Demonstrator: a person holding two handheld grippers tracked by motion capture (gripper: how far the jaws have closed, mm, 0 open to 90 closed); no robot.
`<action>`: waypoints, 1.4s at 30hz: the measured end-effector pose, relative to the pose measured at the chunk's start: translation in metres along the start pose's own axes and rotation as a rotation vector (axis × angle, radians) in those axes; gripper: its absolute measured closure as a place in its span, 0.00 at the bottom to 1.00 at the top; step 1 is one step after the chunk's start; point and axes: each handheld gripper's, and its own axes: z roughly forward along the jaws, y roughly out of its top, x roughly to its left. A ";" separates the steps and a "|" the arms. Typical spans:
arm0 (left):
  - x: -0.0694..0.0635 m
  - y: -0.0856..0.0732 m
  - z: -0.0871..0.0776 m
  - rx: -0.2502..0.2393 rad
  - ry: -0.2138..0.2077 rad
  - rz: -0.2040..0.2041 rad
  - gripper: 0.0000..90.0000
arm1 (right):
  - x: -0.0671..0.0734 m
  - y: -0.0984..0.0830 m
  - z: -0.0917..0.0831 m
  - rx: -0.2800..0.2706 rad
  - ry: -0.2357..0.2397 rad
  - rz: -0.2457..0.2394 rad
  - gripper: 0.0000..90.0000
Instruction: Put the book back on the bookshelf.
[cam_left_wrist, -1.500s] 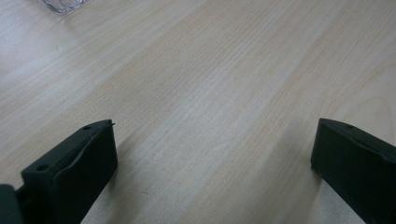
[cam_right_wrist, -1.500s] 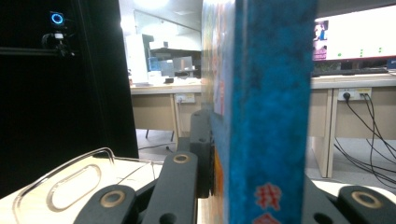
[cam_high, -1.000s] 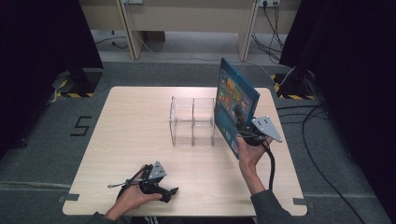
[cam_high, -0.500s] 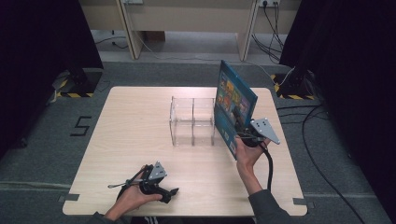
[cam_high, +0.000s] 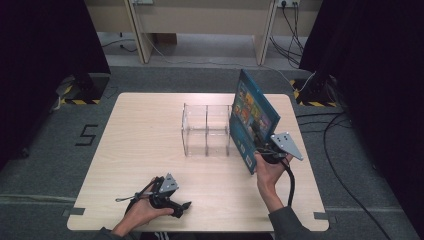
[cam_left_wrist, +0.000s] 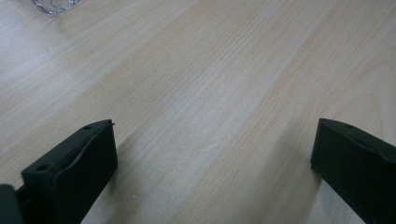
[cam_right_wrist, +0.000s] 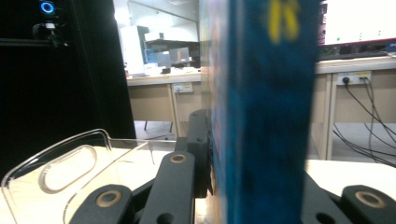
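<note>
Meanwhile the right hand-held gripper, clamped on the blue book, had tipped it slightly more upright beside the clear rack near the surface's right edge, seemingly ready for slotting. The left hand-held gripper rested open, empty, near the front edge.

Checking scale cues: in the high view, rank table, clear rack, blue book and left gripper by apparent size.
1. table
2. clear rack and blue book: look alike in extent; the tilted book stands nearer the camera, so unranked.
3. left gripper, smallest.
</note>
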 end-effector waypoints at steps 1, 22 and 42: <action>0.000 0.000 0.000 0.000 0.000 0.000 0.00 | -0.002 0.000 -0.002 0.004 -0.002 -0.003 0.89; 0.000 0.000 0.000 0.001 -0.001 0.003 0.00 | -0.008 0.002 -0.016 0.036 0.002 -0.027 0.79; 0.000 0.000 -0.001 0.003 -0.002 0.005 0.00 | -0.010 0.006 -0.040 0.056 0.035 -0.043 0.55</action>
